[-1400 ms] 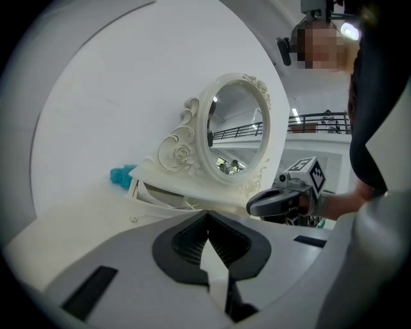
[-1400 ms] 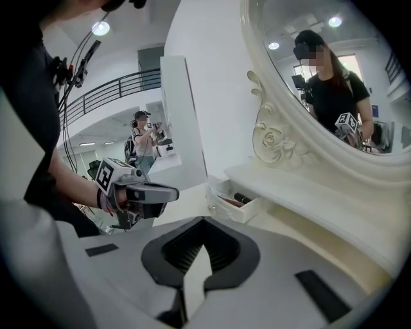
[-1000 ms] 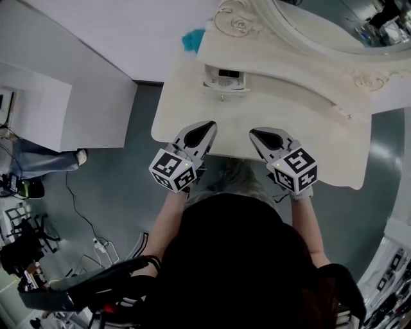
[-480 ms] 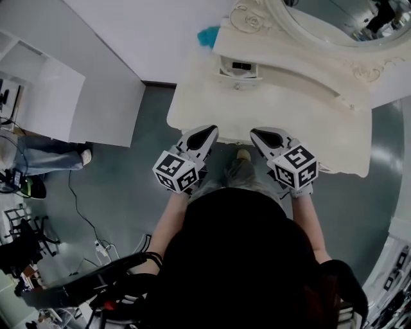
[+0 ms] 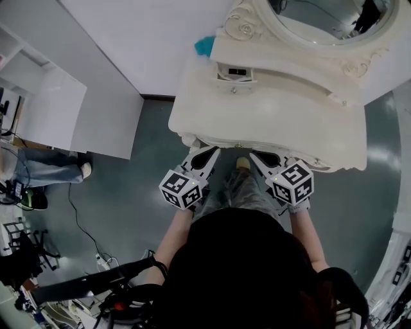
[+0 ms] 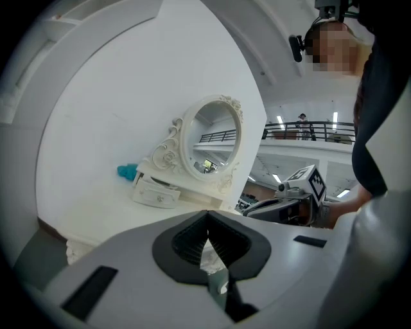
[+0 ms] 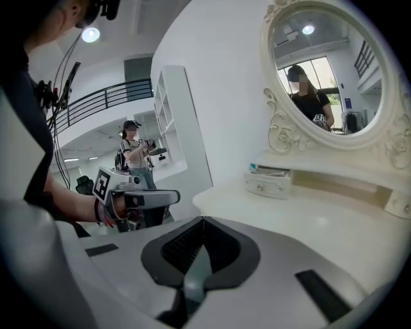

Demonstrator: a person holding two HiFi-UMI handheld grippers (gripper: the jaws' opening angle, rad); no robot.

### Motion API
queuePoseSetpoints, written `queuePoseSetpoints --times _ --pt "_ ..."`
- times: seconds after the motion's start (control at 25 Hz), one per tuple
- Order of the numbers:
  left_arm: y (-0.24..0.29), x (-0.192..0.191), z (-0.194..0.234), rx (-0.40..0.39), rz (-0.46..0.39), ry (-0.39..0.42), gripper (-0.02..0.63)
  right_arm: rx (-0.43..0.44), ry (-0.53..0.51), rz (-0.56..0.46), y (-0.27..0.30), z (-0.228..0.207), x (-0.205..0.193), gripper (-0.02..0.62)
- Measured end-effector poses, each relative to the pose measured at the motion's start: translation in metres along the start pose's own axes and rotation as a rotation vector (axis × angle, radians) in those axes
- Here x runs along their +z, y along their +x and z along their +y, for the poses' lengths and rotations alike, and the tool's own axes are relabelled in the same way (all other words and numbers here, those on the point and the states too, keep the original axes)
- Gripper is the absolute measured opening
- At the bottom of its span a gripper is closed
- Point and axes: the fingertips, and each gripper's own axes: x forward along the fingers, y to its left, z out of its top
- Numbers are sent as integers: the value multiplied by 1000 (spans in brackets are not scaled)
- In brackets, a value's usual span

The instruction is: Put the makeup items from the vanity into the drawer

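While a person stands at a cream vanity, seen from above, a two-jaw tool is held in each hand just short of the vanity's scalloped front edge. The left tool (image 5: pixel 210 152) is pointed at the edge from the left and the right tool (image 5: pixel 255 155) from the right, with the person's legs and one shoe (image 5: pixel 243 163) seen between them. A cube with square markers is carried at the back of each tool.

Both tools are seen with their jaws brought together at the tips. Nothing is gripped by either: only a narrow slit is left behind the tips of each, through which the pale background is glimpsed.

The worktop (image 5: pixel 276 119) is shown as a broad, pale surface. At its back left, below the oval mirror (image 5: pixel 321 19) with its carved frame, a small drawer (image 5: pixel 232 72) with a round knob is set. It appears to be pulled partly out, and something dark is visible inside, too small to name. A teal object (image 5: pixel 205 45) is lodged behind the drawer unit, against the white wall. The drawer and the teal object are well apart from both tools.

Grey floor (image 5: pixel 128 193) is seen to the left, with a white cabinet (image 5: pixel 58 109) against the wall and another person's jeans (image 5: pixel 38 168) at the picture's edge.
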Motion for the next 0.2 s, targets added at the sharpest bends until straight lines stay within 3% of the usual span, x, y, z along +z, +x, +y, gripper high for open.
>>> queuePoseSetpoints --times 0.2 --pt "-6 -18 -7 -24 18 -15 14 -42 -16 -22 5 3 -5 21"
